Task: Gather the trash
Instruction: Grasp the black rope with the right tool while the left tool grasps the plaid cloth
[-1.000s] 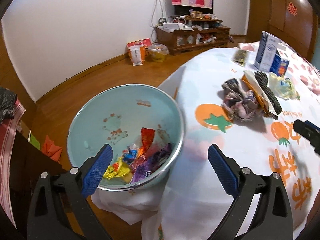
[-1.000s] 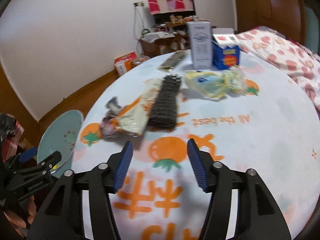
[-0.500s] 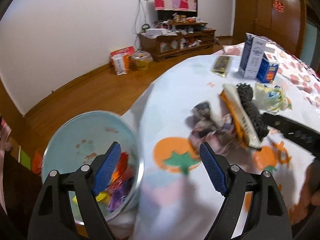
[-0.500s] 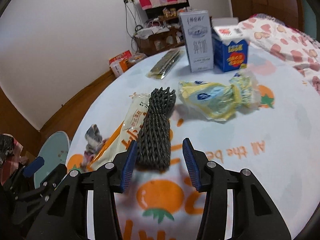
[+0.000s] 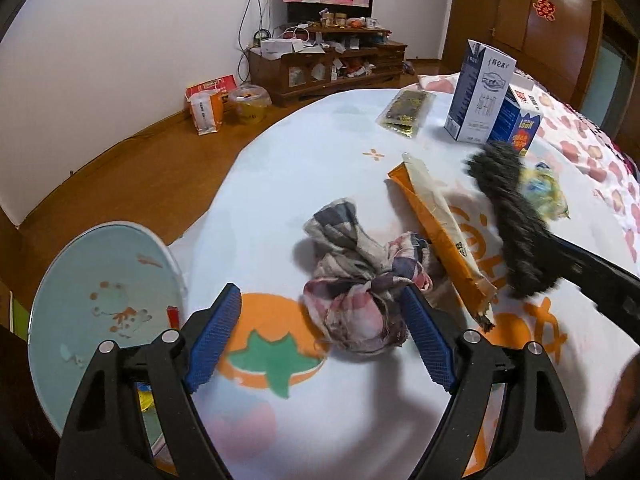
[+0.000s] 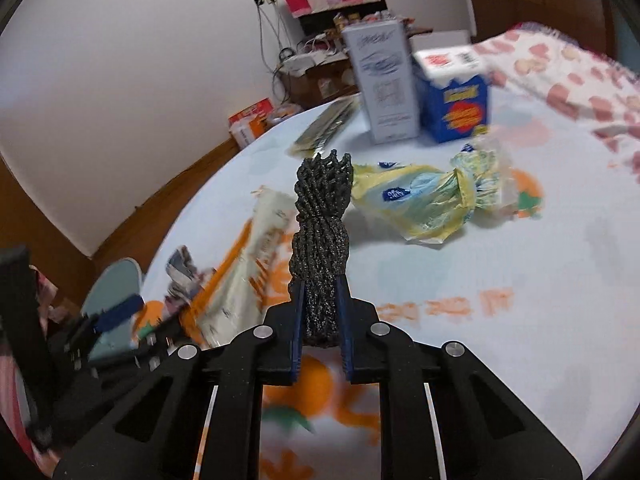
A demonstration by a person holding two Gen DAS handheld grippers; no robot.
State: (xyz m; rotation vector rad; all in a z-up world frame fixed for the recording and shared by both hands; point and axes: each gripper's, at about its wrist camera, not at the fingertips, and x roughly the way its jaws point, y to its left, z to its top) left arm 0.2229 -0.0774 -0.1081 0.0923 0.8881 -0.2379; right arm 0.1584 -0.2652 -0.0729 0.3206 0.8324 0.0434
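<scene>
My right gripper [image 6: 320,316] is shut on a black twisted net bundle [image 6: 322,216] and holds it above the table; the bundle also shows in the left wrist view [image 5: 516,224]. My left gripper [image 5: 320,340] is open, its fingers either side of a crumpled plaid wrapper [image 5: 360,284] on the tablecloth. A long orange and white wrapper [image 5: 436,224] lies beside it. A light blue basin [image 5: 80,300] with trash in it sits at the table's left edge. A yellow plastic bag [image 6: 428,196] lies farther right.
A white carton [image 5: 482,92], a blue box [image 5: 518,124] and a dark flat packet [image 5: 406,114] stand at the far side of the table. The fruit-print tablecloth [image 5: 304,184] covers the round table. Wooden floor and a cabinet lie beyond.
My right gripper moved forward and closed on the black net bundle, lifting it. My left gripper swung right from over the basin to the plaid wrapper.
</scene>
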